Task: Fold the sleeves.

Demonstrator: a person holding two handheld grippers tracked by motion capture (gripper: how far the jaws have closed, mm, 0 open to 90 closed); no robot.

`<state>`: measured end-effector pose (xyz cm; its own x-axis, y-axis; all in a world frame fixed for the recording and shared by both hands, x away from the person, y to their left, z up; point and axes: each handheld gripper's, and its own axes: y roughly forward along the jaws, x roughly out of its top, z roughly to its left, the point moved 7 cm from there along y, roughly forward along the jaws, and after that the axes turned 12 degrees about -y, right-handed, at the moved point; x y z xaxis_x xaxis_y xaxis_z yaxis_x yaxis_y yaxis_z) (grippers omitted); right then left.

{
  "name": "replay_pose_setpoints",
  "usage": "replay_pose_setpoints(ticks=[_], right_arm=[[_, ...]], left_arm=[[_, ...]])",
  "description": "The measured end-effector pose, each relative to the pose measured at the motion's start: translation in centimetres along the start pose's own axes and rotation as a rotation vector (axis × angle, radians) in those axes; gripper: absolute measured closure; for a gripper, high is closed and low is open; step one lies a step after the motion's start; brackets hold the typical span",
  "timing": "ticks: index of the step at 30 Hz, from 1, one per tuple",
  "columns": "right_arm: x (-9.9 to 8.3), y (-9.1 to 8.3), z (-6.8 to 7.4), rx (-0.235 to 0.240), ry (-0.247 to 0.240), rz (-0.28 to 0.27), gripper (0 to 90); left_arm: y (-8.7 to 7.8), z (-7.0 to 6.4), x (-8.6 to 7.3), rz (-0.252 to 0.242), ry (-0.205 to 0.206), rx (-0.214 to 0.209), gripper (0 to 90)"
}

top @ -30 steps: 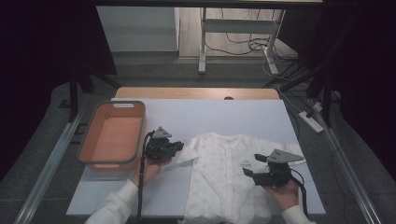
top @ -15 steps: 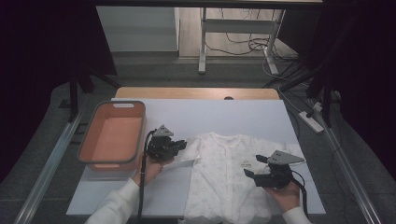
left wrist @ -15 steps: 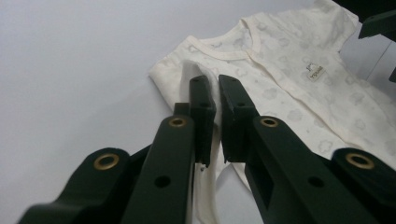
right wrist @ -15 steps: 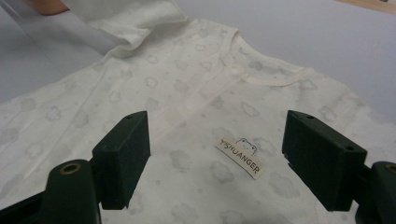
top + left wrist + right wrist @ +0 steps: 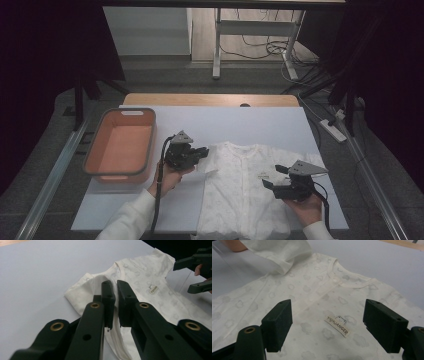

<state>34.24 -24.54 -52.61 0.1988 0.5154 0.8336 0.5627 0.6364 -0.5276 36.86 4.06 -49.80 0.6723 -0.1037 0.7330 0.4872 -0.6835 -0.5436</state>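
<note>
Folding of the white baby shirt (image 5: pixel 245 185) is judged barely begun. It lies face up, spread flat on the blue-grey mat (image 5: pixel 250 125), just right of the orange basket (image 5: pixel 120 145). The left gripper (image 5: pixel 113 293), jaws pressed nearly together, pinches the sleeve (image 5: pixel 90 285) nearest the basket and lifts it inward. The right gripper (image 5: pixel 329 322), jaws spread wide, hovers over the chest label (image 5: pixel 338 326), holding nothing. The far sleeve, body folds and any placement in the basket remain. Fabric: thin, cloud-printed, front placket closed.
</note>
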Motion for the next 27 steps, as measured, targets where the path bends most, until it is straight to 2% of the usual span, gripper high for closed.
replay_pose_setpoints(ticks=[9, 18, 22, 27], right_arm=[[0.0, 0.2, -0.2, 0.001, -0.007, 0.007, 23.8], [0.0, 0.3, -0.1, 0.002, -0.013, 0.009, 23.8], [0.0, 0.2, -0.1, 0.001, -0.014, 0.009, 23.8], [-0.1, 0.0, -0.1, -0.002, -0.005, 0.002, 23.8]], left_arm=[[0.6, -0.3, 0.1, 0.003, -0.002, -0.007, 83.3], [2.0, -1.2, -0.1, 0.020, -0.003, -0.037, 83.1], [2.9, -1.9, -0.1, 0.028, 0.009, -0.064, 83.1], [3.7, -2.5, -0.2, 0.038, 0.024, -0.072, 83.1]])
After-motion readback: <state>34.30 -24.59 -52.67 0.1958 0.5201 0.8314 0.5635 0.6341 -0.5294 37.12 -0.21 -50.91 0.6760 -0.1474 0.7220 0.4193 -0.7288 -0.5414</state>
